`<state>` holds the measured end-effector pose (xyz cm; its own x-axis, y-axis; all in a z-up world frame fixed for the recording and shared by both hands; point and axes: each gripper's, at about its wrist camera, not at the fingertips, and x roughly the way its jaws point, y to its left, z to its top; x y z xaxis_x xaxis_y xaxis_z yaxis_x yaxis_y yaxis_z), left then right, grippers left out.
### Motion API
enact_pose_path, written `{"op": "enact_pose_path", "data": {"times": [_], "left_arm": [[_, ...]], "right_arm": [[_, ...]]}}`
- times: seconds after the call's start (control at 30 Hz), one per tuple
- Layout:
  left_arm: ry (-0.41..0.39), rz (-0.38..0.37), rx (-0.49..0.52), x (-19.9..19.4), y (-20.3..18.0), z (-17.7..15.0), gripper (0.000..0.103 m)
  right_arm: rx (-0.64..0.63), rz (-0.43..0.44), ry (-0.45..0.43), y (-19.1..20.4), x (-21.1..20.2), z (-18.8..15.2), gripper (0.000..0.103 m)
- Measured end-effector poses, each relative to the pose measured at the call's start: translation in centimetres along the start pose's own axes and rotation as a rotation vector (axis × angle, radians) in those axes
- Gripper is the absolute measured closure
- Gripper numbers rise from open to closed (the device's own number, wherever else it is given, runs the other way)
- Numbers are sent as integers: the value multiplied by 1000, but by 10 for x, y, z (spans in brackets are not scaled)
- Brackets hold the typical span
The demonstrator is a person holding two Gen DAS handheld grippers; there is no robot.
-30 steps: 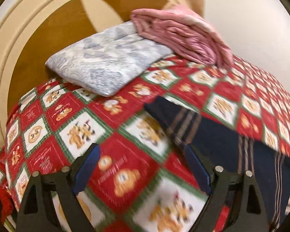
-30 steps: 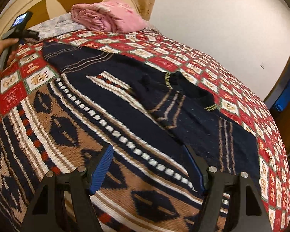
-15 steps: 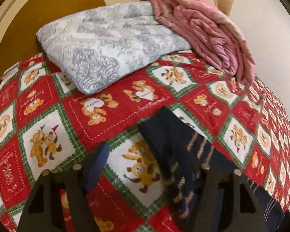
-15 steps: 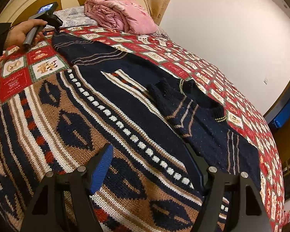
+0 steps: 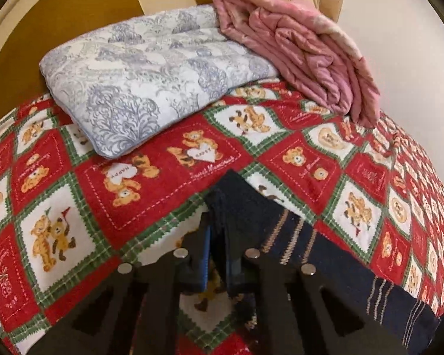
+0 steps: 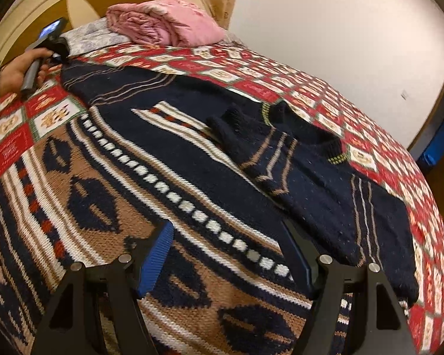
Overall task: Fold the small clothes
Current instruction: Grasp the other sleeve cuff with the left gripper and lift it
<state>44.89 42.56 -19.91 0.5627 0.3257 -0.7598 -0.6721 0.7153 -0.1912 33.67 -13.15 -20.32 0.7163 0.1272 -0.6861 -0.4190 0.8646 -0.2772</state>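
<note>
I am holding the left gripper [image 5: 217,245] down at the cuff of the sweater's sleeve [image 5: 236,204]; its jaws have just been closing, and they are now standing narrow, pinching the dark knit edge between the blue pads [image 5: 205,254]; the cuff is lying on the bear-print bedspread [image 5: 162,177], just in front of the folded grey-patterned quilt [image 5: 139,88] and the folded pink blanket [image 5: 296,53] that is resting partly on it, both against the wooden headboard [image 5: 59,14].

In the right wrist view I am seeing the sweater [image 6: 192,153] spreading flat across the bedspread [image 6: 370,124]; its navy upper part is carrying thin tan stripes, its lower part a brown, white and navy pattern; the sleeve is stretching away toward the far left, where a hand [image 6: 13,74] is gripping the handle of the left gripper [image 6: 54,48] at the cuff; the other sleeve is lying folded across the chest, its cuff near the neckline.

I am keeping the right gripper [image 6: 226,254] above the patterned lower part of the sweater; its jaws are standing wide, with nothing pinched between them; whether the tips are touching the knit I cannot tell.
</note>
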Motion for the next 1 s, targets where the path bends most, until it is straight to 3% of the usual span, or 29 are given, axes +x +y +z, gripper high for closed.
{"op": "enact_pose_path", "data": {"times": [0.23, 0.4, 0.73, 1.0], "left_arm": [[-55, -74, 7, -36, -9, 3, 95], [-61, -189, 23, -73, -36, -1, 95], [-12, -436, 61, -161, -131, -42, 95], [47, -589, 113, -203, -221, -96, 95]], "right_arm": [[86, -5, 3, -18, -5, -4, 30], [116, -3, 2, -27, -13, -11, 30], [89, -43, -66, -40, -50, -33, 30], [150, -63, -76, -71, -69, -63, 30]]}}
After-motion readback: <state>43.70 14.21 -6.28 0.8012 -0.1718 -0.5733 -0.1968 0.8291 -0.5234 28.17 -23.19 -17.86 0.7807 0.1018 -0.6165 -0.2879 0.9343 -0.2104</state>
